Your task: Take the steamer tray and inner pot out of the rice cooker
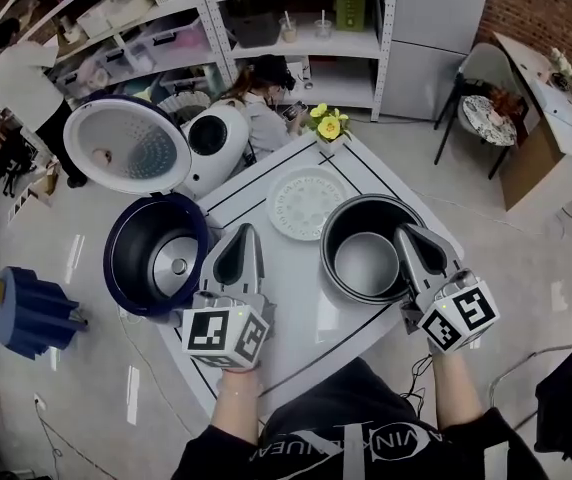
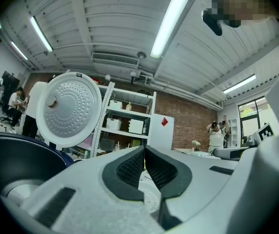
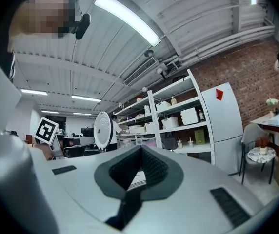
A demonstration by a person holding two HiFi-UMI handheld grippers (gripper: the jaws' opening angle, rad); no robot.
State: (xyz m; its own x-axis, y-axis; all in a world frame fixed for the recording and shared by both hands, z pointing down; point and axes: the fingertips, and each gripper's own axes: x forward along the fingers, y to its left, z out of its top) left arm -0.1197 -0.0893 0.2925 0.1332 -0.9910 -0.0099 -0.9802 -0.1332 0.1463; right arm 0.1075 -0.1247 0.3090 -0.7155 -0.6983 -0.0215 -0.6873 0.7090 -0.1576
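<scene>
Looks finished, going by the layout. Out of the rice cooker (image 1: 131,258) already: the steamer tray (image 1: 306,203), lying flat toward the far corner of the table (image 1: 296,288), and the inner pot (image 1: 366,263), standing upright to the right of the tray, just beside it, and seemingly empty. Inside the cooker, at the table's left edge, only the dark cavity and the bare heating plate (image 1: 174,265); lid (image 1: 126,146) swung up. Nothing left to lift out, as far as can be judged; perhaps only a withdrawal from the table.

Left hand-held gripper (image 1: 245,234) closed on nothing, between cooker and pot. Right hand-held gripper (image 1: 406,234) likewise pressed together and empty, its tip over the near rim of the pot; contact with the rim not possible to tell.

White table with thin black lines, set corner-on, a small bunch of yellow flowers (image 1: 326,123) at the far corner. Around it: pale glossy floor, white shelving (image 1: 266,8) with boxes, a brick wall (image 1: 546,8), a chair (image 1: 486,88), a blue object (image 1: 31,313) on the floor, several people near the shelves.
</scene>
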